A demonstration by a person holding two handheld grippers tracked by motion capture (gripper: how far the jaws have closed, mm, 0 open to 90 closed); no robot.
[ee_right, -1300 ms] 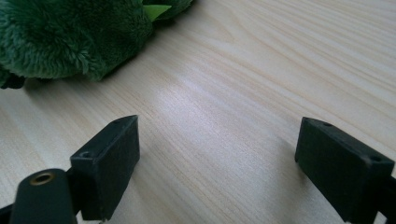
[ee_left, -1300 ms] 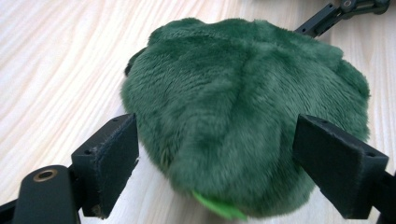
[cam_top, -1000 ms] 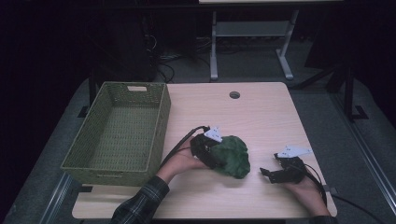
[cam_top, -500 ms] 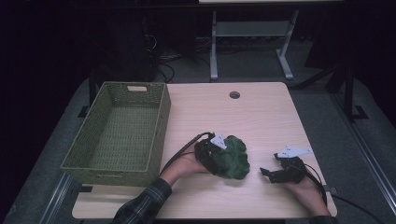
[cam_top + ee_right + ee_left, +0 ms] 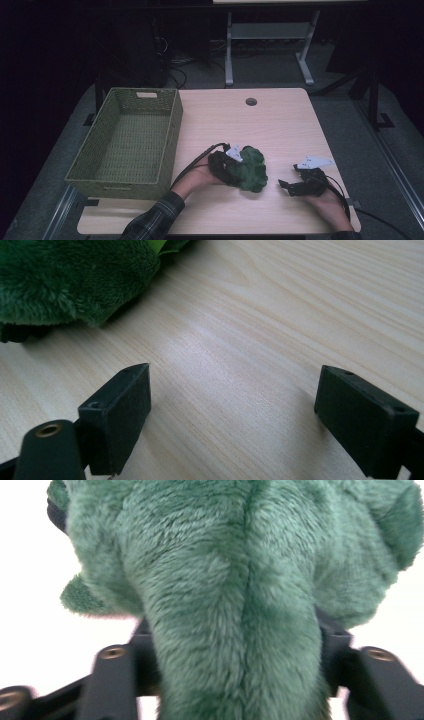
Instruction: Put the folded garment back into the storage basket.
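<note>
1. Near the table's (image 5: 280,125) front edge: green plush toy (image 5: 250,169), pinched between the jaws of the left gripper (image 5: 226,162).
2. Just right of it: right gripper (image 5: 292,186), jaws spread wide over bare wood.
3. Far left: woven basket (image 5: 125,142).

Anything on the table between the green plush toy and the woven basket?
Nothing visible. The fuzzy green plush toy sits between the left claw's jaws; only bare light wood table separates it from the green woven rectangular basket, apart from the claw's own black cable. The basket looks empty.
</note>
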